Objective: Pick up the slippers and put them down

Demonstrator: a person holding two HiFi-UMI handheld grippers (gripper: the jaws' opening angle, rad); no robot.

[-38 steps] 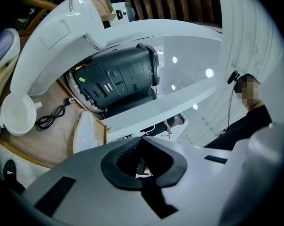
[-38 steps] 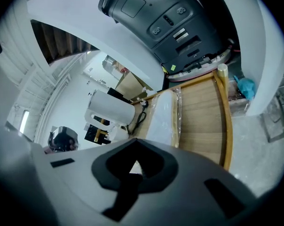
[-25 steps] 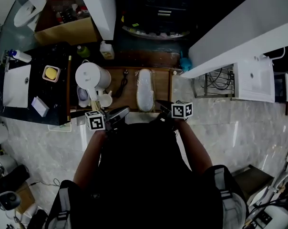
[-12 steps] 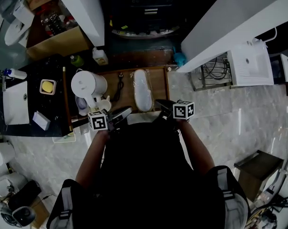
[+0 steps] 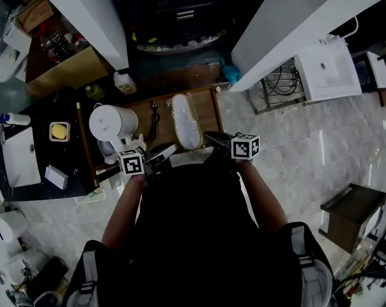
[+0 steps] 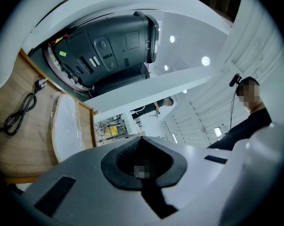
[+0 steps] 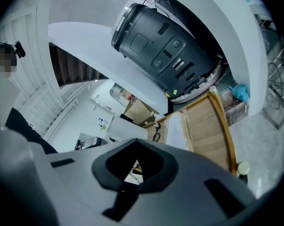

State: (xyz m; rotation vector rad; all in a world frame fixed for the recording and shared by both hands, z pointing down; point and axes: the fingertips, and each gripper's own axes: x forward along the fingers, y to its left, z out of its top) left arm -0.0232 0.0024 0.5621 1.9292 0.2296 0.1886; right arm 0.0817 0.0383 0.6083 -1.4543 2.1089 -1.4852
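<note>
The slippers show as one long white oval pack in clear, crinkled plastic wrap that catches the light; how the two lie inside the wrap cannot be told. The pack lies flat on a wooden tray, lengthwise away from the person, with nothing gripping it. It sits just ahead of the fingers, between the left gripper and the right gripper, nearer the right tips. In the left gripper view the slippers lie left of and beyond the fingers; in the right gripper view the slippers lie just beyond the tips, slightly right
</note>
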